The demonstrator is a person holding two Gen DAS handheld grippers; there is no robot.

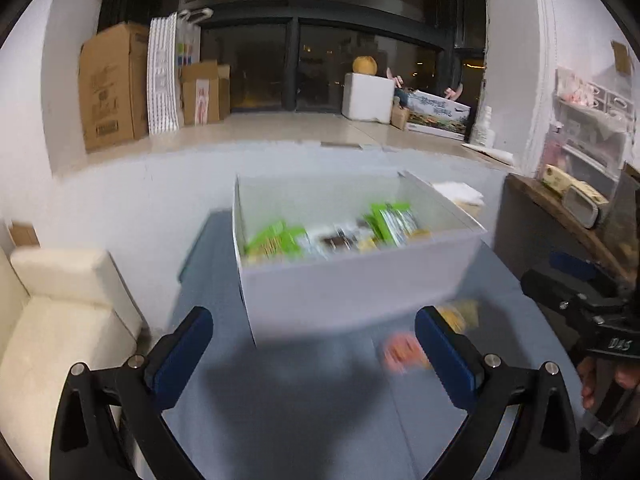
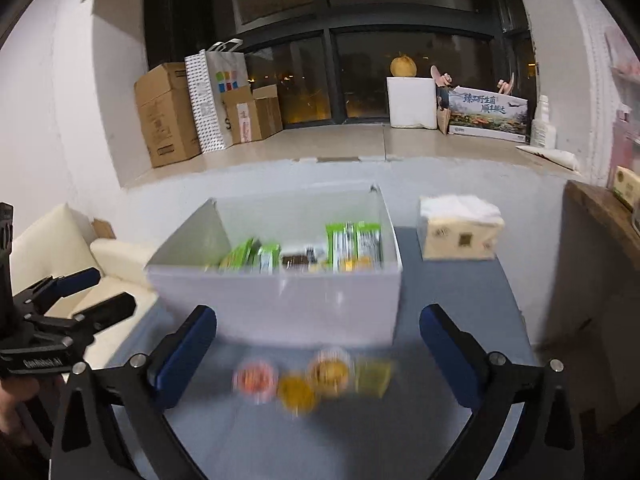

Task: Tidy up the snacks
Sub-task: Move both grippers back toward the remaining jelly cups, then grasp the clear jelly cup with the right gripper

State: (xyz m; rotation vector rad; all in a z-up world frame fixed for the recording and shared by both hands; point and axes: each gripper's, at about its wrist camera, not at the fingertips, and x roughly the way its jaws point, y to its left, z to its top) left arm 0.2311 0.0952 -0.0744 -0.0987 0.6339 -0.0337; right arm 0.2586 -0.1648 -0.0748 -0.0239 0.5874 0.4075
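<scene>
Both hand-held grippers, left (image 1: pixel 314 344) and right (image 2: pixel 318 344), stand spread and empty. Loose snack cups (image 2: pixel 294 378) crowd the desk (image 2: pixel 440 420) before the white box (image 2: pixel 276 300); a grab could knock neighbouring cups aside.

box (image 2: pixel 276 300): smooth matt white plastic | tabletop (image 2: pixel 440 420): matt grey-blue | green packets (image 2: pixel 352 240): glossy wrap | sofa (image 1: pixel 60 320): cream leather-like | cartons (image 2: pixel 164 116): brown cardboard

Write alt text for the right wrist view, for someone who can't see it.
The open right tool points at four small blurred snacks lying on a blue-grey table, just in front of a white box already holding green-wrapped packets. A tissue pack sits right of the box.
</scene>
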